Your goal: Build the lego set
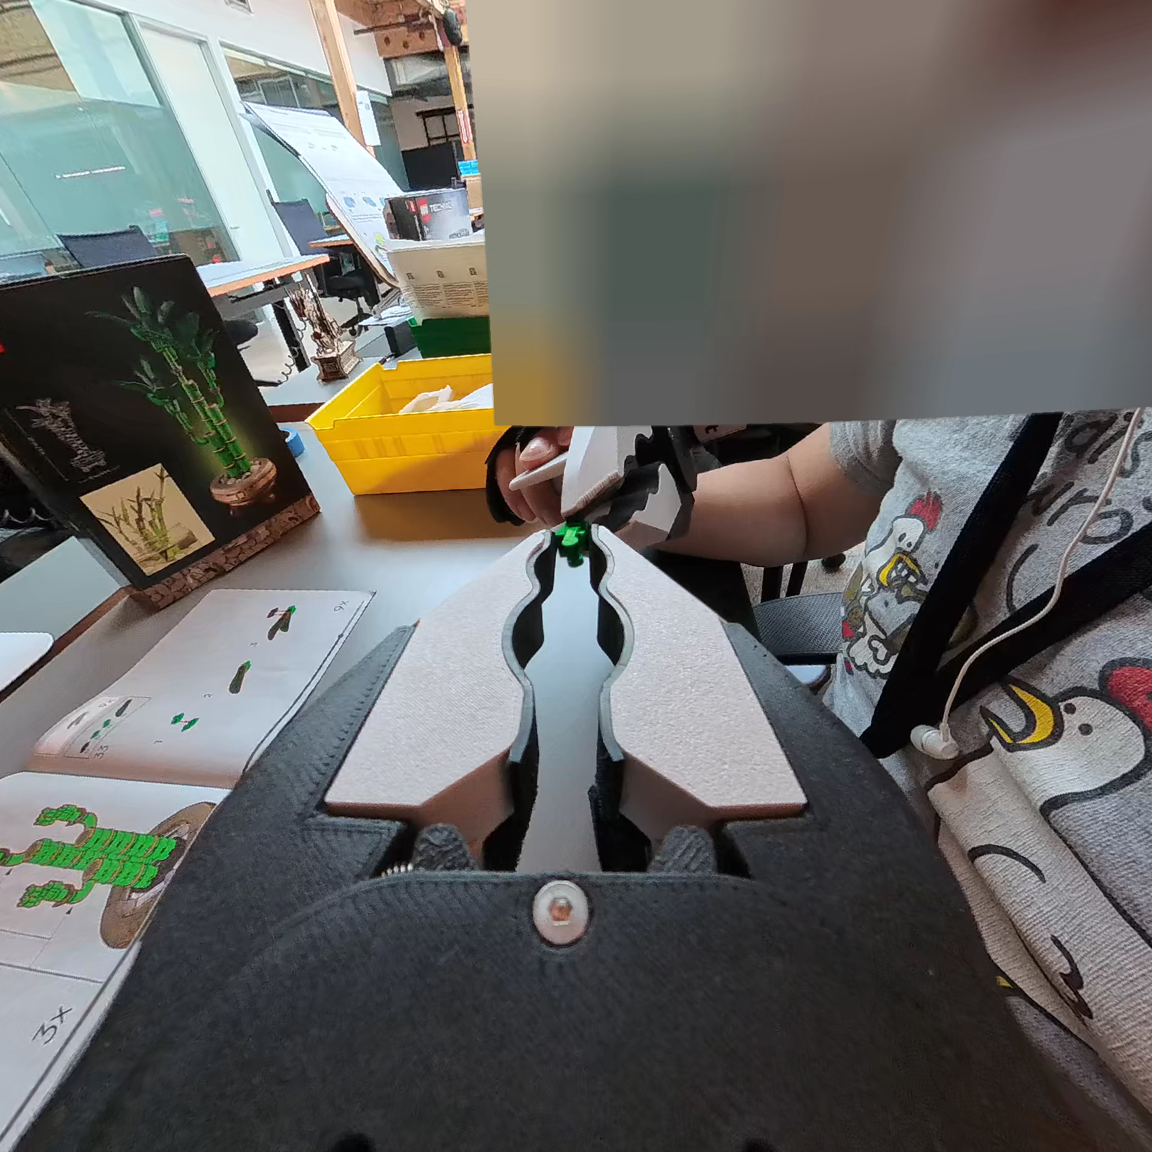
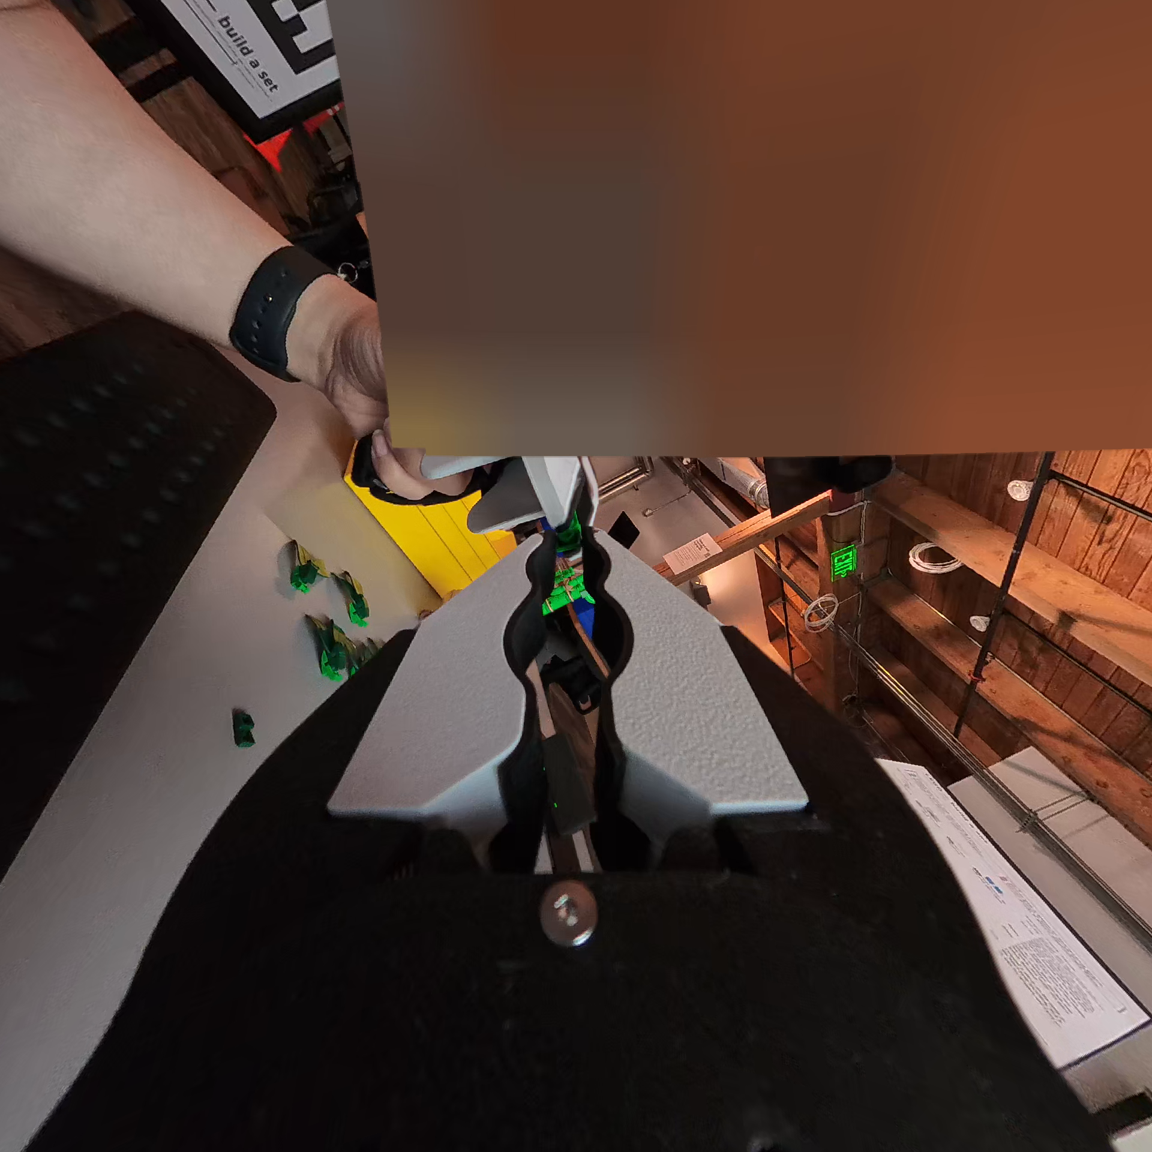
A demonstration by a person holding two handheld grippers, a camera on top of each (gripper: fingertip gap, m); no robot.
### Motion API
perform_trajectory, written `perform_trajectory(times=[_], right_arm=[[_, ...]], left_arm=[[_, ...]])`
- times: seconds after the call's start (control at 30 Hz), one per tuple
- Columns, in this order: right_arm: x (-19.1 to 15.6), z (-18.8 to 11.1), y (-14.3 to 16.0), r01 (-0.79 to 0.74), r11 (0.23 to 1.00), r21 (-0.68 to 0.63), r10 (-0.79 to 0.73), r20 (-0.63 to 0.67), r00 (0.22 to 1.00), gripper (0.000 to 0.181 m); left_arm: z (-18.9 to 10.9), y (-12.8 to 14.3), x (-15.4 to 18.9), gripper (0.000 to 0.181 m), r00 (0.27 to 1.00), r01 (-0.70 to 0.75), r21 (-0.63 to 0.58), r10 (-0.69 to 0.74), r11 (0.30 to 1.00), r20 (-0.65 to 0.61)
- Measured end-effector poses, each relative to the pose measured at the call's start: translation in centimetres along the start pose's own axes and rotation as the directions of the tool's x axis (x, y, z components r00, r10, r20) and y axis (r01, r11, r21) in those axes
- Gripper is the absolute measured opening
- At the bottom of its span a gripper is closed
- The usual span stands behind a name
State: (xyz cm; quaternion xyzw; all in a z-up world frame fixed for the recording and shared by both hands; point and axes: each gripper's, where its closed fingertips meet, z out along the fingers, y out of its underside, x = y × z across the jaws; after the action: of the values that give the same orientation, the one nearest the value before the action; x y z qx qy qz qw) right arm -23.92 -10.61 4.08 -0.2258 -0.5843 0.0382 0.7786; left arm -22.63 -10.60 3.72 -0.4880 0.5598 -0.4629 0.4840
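Observation:
A small green lego piece (image 1: 572, 541) is pinched between the tips of my left gripper (image 1: 571, 537), which is shut on it and holds it above the table (image 1: 399, 548). My right gripper (image 1: 583, 514) comes down onto the same piece from above. In the right wrist view my right gripper (image 2: 568, 531) is nearly closed, with the green piece (image 2: 568, 535) at its tips and the left gripper's fingers (image 2: 548, 492) meeting it. Several green and yellow leaf pieces (image 2: 336, 623) and one dark green brick (image 2: 243, 728) lie loose on the table (image 2: 187, 779).
The lego box with a bamboo picture (image 1: 143, 424) stands at the left. An open instruction booklet (image 1: 206, 673) lies in front of it. A yellow bin (image 1: 405, 430) sits behind, with a blue tape roll (image 1: 293, 439) beside it. The person's torso (image 1: 997, 686) is close on the right. My two grippers' fingertips are within a few centimetres of each other. The dark green brick (image 2: 243, 728) is about 20 cm from both grippers' fingertips.

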Motion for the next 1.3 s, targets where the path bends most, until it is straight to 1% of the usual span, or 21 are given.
perform_trajectory(times=[0.1, 0.23, 0.3, 0.5, 0.77, 0.83, 1.0, 1.13, 1.2, 1.3], right_arm=[[0.08, -0.02, 0.04, -0.009, 1.0, 0.0, 0.009, 0.0, 1.0, 0.006], [-0.08, 0.08, 0.38, 0.009, 1.0, -0.022, -0.009, 0.003, 1.0, 0.006], [-0.12, 0.05, 0.28, -0.001, 1.0, -0.013, 0.001, 0.01, 1.0, 0.006], [-0.12, 0.03, 0.1, -0.002, 1.0, -0.007, 0.002, 0.012, 1.0, 0.006], [-0.29, 0.0, -0.23, -0.007, 1.0, 0.009, 0.007, 0.024, 1.0, 0.006], [-0.35, 0.06, -0.26, 0.006, 1.0, 0.006, -0.006, 0.02, 1.0, 0.006], [-0.47, 0.12, -0.33, 0.018, 1.0, 0.006, -0.018, 0.019, 1.0, 0.006], [-0.51, 0.14, -0.55, 0.032, 0.999, 0.01, -0.032, 0.015, 0.999, 0.006], [-0.37, 0.16, -0.43, 0.034, 0.999, 0.002, -0.034, 0.006, 0.999, 0.006], [-0.18, 0.1, -0.36, 0.013, 1.0, 0.005, -0.014, 0.005, 1.0, 0.006]], left_arm=[[-0.14, 0.1, -0.01, 0.008, 1.0, 0.004, 0.01, -0.004, 1.0, -0.007], [-0.19, 0.38, -0.25, 0.007, 0.998, -0.052, 0.003, 0.052, 0.999, 0.032], [-0.17, 0.39, -0.17, 0.008, 0.998, -0.061, 0.003, 0.061, 0.998, 0.033], [-0.14, 0.3, 0.02, 0.007, 0.999, -0.032, 0.01, 0.032, 0.999, 0.007], [-0.16, -0.19, 0.39, 0.009, 0.998, 0.045, 0.06, -0.042, 0.997, -0.049], [-0.27, -0.45, 0.33, 0.005, 0.997, 0.064, 0.08, -0.059, 0.995, -0.056], [-0.37, -0.35, 0.39, 0.005, 0.999, 0.025, 0.059, -0.022, 0.998, -0.043], [-0.43, -0.39, 0.52, 0.009, 0.998, 0.027, 0.044, -0.024, 0.999, -0.053], [-0.47, -0.25, 0.57, 0.015, 0.998, 0.013, 0.039, -0.011, 0.999, -0.054], [-0.41, 0.01, 0.52, 0.012, 0.998, 0.019, 0.035, -0.017, 0.999, -0.054]])
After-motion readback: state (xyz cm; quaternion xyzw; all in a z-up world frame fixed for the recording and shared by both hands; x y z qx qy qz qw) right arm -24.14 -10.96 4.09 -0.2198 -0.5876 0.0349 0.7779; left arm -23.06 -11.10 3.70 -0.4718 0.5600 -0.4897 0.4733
